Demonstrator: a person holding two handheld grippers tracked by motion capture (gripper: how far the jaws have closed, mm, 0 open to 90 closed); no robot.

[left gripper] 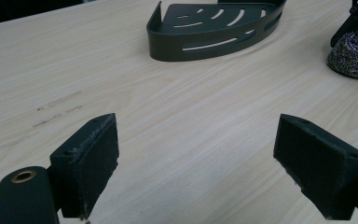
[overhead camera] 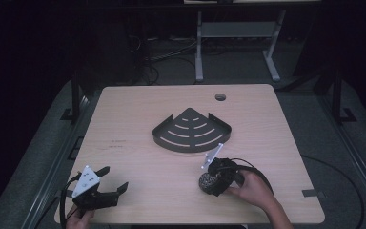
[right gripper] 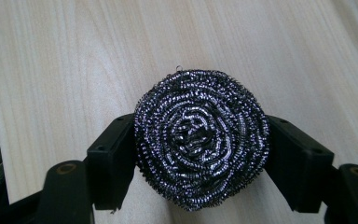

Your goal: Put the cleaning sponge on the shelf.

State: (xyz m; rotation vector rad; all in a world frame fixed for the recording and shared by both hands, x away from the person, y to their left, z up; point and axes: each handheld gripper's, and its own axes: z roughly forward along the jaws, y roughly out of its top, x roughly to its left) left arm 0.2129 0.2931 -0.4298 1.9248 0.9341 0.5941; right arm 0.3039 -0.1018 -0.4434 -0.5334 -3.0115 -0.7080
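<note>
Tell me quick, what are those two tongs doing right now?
Left tongs: open, holding nothing.
Right tongs: shut on the round, shiny steel-wire scouring pad.

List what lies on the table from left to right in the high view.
Left tongs → dark corner tray → steel wool scourer held in the right tongs.

The room is lying in near darkness, and light is falling mostly on the table (overhead camera: 124,109), whose pale wood-grain top is showing a round cable hole (overhead camera: 220,97) near its far edge. Behind it, the grey legs of another desk (overhead camera: 199,52) are standing on the dark floor (overhead camera: 314,114), where black cables (overhead camera: 157,57) are trailing.
</note>
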